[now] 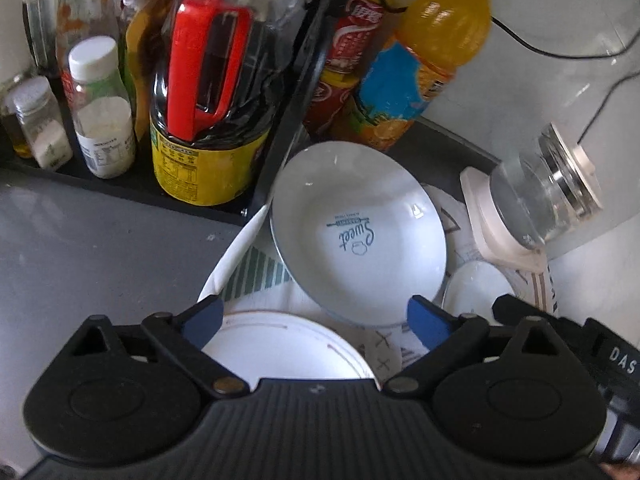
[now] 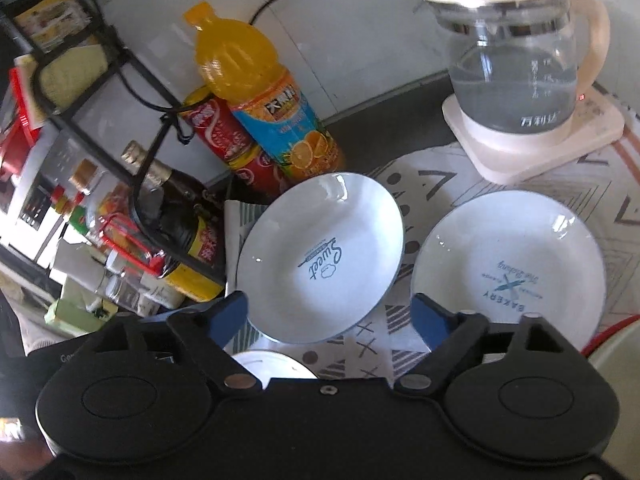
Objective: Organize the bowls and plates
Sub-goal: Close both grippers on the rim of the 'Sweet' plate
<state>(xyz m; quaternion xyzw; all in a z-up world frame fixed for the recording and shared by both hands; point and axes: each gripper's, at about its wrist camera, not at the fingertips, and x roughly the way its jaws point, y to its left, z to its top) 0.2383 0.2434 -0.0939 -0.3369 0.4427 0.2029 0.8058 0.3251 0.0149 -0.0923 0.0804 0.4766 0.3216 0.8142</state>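
Hand-held grippers [image 1: 316,320] [image 2: 330,316] wide open, empty

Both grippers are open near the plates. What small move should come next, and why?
Probably ease the right gripper forward so its open jaws straddle the near rim of the Sweet plate. That plate lies right ahead, tilted on the cloth, and nothing is held yet. The left gripper faces the same plate.

Sweet plate [image 2: 320,256] left of Bakery plate [image 2: 508,264], kettle [image 2: 516,68] behind
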